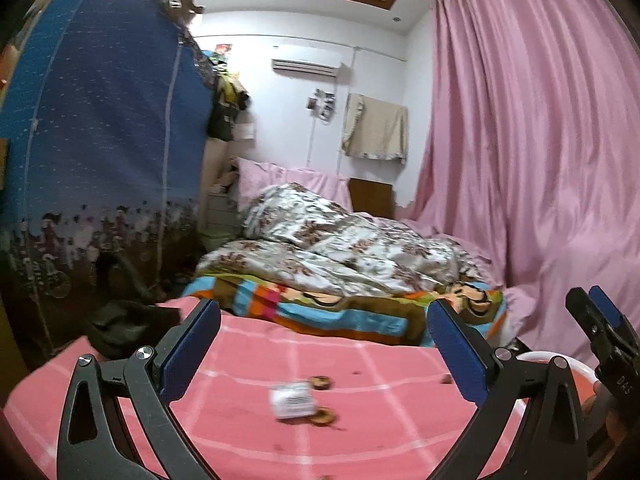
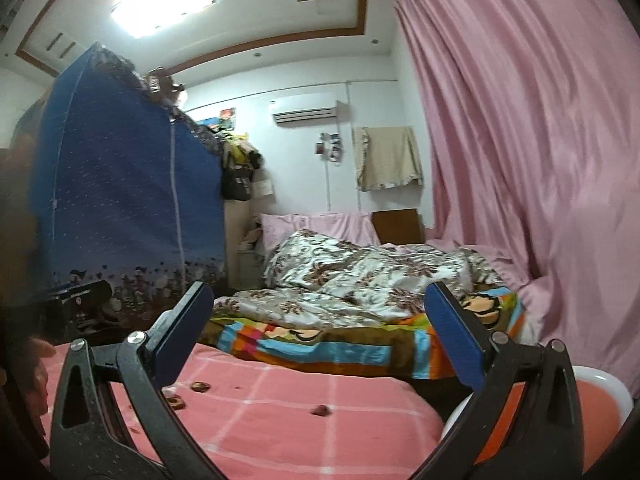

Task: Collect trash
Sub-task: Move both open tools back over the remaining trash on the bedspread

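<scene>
Ahead: floral quilt (image 1: 340, 248) | wrapper (image 1: 292, 400) blurred, maybe paper | curtain (image 1: 540, 140) right

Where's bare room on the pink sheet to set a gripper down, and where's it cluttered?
Free: the pink checked sheet right of the white wrapper, up to the striped blanket. Also its near-left corner, below the dark cloth. Crowded: mid-sheet, where brown shell scraps flank the wrapper, under the open left gripper. The floral quilt covers the far bed.
</scene>
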Tool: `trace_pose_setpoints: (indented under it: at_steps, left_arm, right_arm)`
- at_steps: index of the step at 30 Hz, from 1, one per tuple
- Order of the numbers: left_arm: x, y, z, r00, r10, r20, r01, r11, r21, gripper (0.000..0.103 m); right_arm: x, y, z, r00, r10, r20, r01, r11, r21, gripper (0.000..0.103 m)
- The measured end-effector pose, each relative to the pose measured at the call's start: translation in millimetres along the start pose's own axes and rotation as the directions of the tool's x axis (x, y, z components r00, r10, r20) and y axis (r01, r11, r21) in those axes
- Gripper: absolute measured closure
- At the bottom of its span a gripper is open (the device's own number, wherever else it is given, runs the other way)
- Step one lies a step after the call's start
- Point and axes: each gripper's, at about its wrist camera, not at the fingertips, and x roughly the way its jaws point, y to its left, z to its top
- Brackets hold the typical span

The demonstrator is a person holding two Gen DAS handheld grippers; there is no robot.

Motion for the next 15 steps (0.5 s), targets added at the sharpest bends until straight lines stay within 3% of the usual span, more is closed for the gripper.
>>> trace_pose_setpoints:
  at_steps: [8, 15]
  left_arm:
    - [-7.5, 54.5, -6.4, 0.996, 0.087, 0.002, -0.087, 0.996, -0.004, 0.002]
    - [1.0, 80.1, -17.2, 0.994, 0.095, -0.057, -0.096, 0.995, -0.015, 0.002]
  right_arm:
    - [30.4, 37.5, -11.5, 0.995, 0.083, -0.055, -0.083, 0.997, -0.004, 0.0]
    - [62.2, 62.0, -27.8, 0.979, 0.122, -0.163, -0.128, 0.992, -0.022, 0.0]
